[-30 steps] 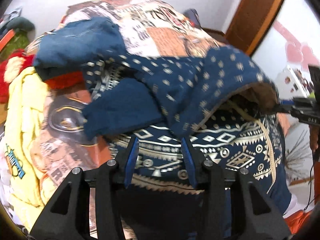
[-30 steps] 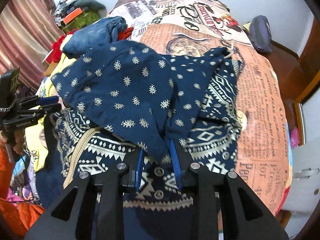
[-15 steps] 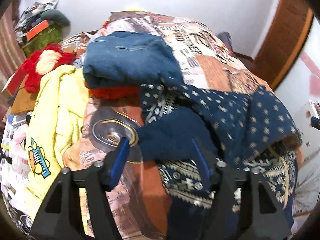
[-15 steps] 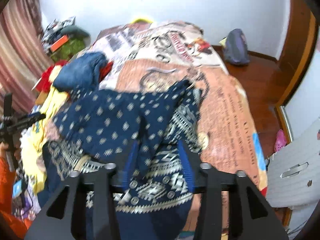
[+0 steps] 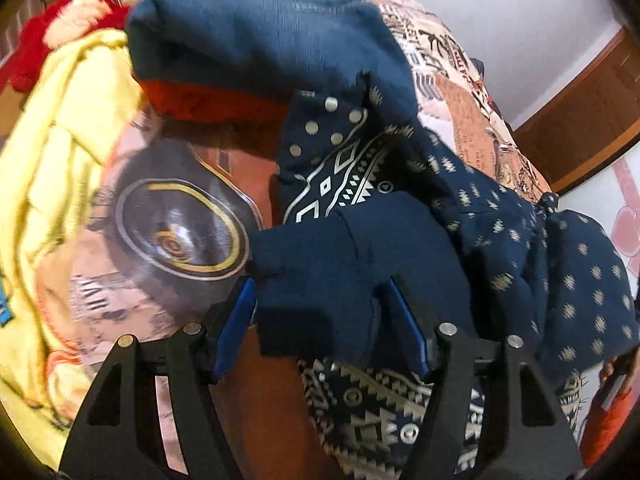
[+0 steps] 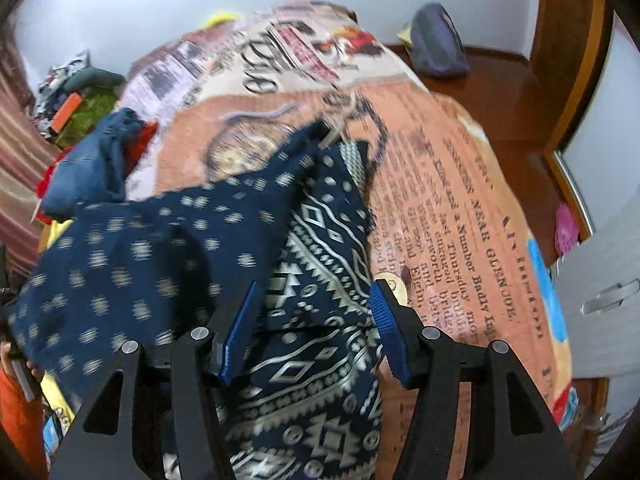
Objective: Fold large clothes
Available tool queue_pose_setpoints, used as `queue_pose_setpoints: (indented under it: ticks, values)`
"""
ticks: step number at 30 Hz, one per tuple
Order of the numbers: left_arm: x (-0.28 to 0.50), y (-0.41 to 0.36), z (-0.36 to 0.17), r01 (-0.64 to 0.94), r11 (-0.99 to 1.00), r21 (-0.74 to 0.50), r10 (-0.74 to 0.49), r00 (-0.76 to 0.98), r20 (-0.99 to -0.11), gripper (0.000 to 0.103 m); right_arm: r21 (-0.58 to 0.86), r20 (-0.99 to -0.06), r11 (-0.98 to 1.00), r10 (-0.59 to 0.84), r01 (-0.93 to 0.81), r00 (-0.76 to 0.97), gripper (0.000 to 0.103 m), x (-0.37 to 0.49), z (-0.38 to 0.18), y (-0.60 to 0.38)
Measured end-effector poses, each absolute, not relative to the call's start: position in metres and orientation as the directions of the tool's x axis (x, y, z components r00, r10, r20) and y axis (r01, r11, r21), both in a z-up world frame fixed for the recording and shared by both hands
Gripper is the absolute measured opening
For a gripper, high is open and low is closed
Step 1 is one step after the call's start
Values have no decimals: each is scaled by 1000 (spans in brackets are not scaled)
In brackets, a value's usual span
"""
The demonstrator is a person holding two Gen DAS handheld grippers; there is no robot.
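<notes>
The navy patterned garment [image 5: 472, 240] lies rumpled on the bed [image 6: 460, 208], spread over its printed orange-and-cream cover. Part of it carries small pale dotted motifs on dark blue, part a band of white geometric shapes – diamonds, zigzags, circles. One plain dark-blue flap is turned over on top, near the left hand-held gripper [image 5: 322, 322]. Behind the garment sits a folded blue denim piece [image 5: 256, 28] over something red-orange, and a yellow cloth [image 5: 48, 168] lies along the bed's left side.

Both sets of jaws have just been opening. A second ago each was pinched on the navy fabric; now the left hand-held gripper stands released, the plain flap lying loose between its blue pads without being pressed. The right hand-held gripper [image 6: 316, 330] is likewise released, its pads apart over the geometric band, nothing clamped. Compared with the earlier views, the left camera looks more toward the garment's left edge and the denim pile, and the fold that was held up now rests slack on the cloth beneath.

Both views are smeared by motion, so the print is soft in places. The garment's near hem is cut off behind the gripper frames – its full outline cannot be made out. At the edge of each view an orange sleeve [image 6: 16, 420] shows only in part.
</notes>
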State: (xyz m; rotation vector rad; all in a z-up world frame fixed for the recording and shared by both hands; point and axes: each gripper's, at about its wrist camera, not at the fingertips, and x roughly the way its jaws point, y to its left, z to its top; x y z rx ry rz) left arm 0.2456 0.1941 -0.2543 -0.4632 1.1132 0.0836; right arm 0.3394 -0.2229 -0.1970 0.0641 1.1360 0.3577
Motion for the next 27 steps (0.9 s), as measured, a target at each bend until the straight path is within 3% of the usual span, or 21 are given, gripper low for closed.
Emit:
queue_pose_setpoints:
  ticks: [13, 20, 23, 24, 27]
  values:
    - [294, 205, -284, -353, 823, -446, -267, 453, -851, 66, 294, -892, 936, 341, -194, 297, 54, 387, -236, -226]
    - [318, 213, -300, -377, 752, -540, -349, 468, -812, 66, 289, -885, 925, 357, -247, 299, 56, 408, -240, -203]
    - [322, 218, -302, -382, 715, -585, -381, 488, -785, 57, 299, -881, 920, 368, -252, 297, 56, 416, -244, -198]
    - [322, 219, -301, -384, 709, -591, -383, 494, -780, 50, 300, -882, 921, 367, -250, 295, 52, 418, -244, -196]
    - [321, 213, -293, -373, 730, -572, -358, 504, -786, 32, 343, -875, 904, 406, -255, 263, 24, 417, -244, -191]
